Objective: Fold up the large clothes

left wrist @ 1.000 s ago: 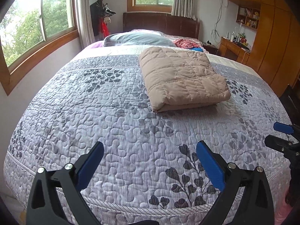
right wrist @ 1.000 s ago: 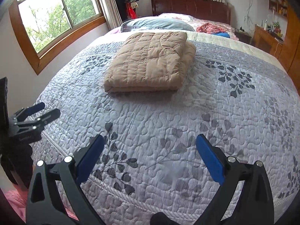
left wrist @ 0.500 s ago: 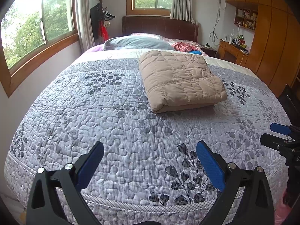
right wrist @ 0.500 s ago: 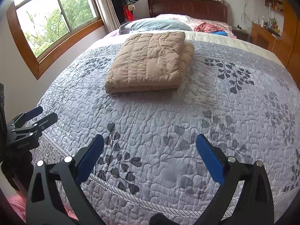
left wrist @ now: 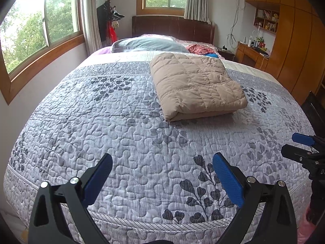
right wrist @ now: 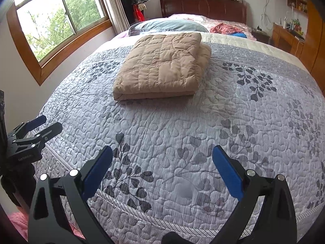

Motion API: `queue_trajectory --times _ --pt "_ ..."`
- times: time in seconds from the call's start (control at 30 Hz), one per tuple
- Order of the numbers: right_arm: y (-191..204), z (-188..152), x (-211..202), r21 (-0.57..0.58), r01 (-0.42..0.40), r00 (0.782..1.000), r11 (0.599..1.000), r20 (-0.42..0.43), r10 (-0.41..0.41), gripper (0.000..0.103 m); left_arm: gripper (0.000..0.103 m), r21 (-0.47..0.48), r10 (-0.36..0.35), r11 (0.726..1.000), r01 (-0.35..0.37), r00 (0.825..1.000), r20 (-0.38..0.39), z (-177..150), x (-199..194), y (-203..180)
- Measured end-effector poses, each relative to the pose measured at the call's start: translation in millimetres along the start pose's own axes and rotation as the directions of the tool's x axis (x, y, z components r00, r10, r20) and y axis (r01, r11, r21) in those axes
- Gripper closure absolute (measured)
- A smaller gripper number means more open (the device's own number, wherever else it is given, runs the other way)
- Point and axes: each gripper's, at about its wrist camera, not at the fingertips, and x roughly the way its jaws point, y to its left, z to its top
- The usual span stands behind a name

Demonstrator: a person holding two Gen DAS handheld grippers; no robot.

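A tan quilted puffer garment (left wrist: 195,85) lies folded into a thick rectangle on the bed, at the middle far part of the grey quilt; it also shows in the right wrist view (right wrist: 162,67). My left gripper (left wrist: 162,174) is open and empty, held over the foot edge of the bed, well short of the garment. My right gripper (right wrist: 162,168) is open and empty too, over the same foot edge to the right. Each gripper shows at the edge of the other's view: the right one (left wrist: 302,146) and the left one (right wrist: 38,128).
A grey leaf-patterned quilt (left wrist: 121,126) covers the bed. A blue-grey pillow (left wrist: 148,44) and red cloth (left wrist: 201,48) lie by the dark headboard. Windows line the left wall. A wooden desk (left wrist: 251,55) and wardrobe (left wrist: 300,40) stand on the right.
Both grippers have drawn back a little towards the foot of the bed and stay open. The folded garment has not moved.
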Motion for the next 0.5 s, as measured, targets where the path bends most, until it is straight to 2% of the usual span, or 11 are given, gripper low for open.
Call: queue_trajectory --times 0.5 --pt "1.3 0.8 2.2 -0.009 0.003 1.0 1.0 -0.003 -0.003 0.005 0.004 0.007 -0.001 1.0 0.001 1.0 -0.001 0.5 1.3 -0.4"
